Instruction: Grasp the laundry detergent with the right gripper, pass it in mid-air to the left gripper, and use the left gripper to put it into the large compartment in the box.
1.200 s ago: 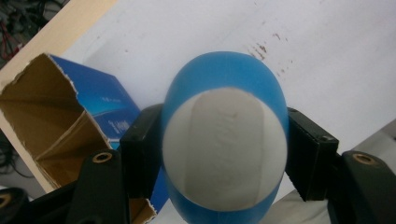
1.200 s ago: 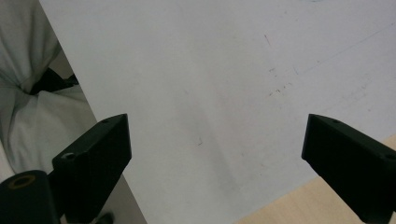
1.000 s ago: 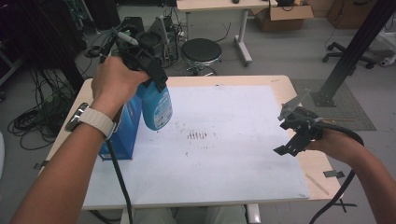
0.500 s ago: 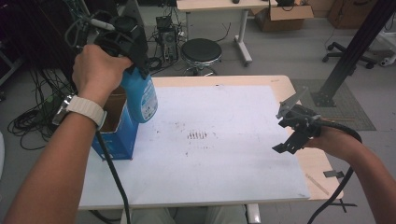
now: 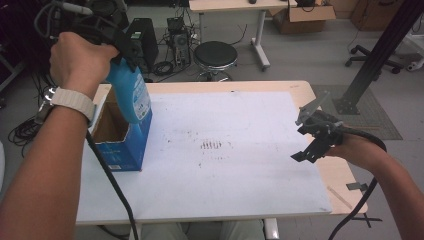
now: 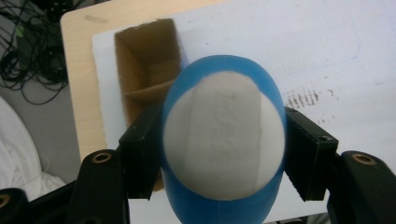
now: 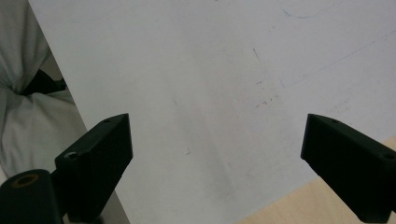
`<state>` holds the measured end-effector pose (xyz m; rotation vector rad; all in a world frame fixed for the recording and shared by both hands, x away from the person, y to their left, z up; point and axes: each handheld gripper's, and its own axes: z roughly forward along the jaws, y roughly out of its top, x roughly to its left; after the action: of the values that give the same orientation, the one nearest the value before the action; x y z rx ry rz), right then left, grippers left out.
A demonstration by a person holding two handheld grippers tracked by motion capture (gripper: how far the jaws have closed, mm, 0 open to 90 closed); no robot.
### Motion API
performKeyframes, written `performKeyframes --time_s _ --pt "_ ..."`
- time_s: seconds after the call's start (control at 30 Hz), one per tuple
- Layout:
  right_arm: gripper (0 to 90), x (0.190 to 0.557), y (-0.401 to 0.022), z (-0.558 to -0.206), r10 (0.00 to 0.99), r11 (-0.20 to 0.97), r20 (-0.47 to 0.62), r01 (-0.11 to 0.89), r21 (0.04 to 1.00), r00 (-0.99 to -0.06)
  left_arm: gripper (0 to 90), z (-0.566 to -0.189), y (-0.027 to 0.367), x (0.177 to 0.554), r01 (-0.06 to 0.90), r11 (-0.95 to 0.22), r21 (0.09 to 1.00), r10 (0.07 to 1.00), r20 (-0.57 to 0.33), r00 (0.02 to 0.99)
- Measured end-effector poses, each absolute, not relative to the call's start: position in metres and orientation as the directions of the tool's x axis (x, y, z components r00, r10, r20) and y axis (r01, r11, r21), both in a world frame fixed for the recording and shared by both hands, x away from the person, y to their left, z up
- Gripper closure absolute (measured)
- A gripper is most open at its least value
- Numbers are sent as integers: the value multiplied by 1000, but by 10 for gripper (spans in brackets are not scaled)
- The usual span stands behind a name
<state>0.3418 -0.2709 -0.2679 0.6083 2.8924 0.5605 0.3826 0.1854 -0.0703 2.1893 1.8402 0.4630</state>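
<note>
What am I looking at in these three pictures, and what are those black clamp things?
A person works at a table with a hand-held two-jaw gripper in each hand. The high view looks down from above; the other two come from cameras riding on the grippers. The left gripper is clamped on a blue bottle, held above an open blue cardboard box that stands on the white board. The right gripper hangs open over the board, holding nothing.
</note>
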Motion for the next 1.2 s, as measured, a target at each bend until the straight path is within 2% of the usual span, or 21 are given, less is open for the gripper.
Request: performKeyframes --time_s 0.53,0.73,1.2 --pt "88 342 -276 -269 422 844 -55 370 388 -905 381 -69 214 381 908 -78 411 995 91 45" --pt "88 340 -279 -268 427 842 -56 374 389 -903 381 -72 220 382 905 -82 416 994 101 44" --pt "87 337 -285 -269 439 838 -62 384 387 -896 381 -108 239 389 907 -80 413 993 116 35"
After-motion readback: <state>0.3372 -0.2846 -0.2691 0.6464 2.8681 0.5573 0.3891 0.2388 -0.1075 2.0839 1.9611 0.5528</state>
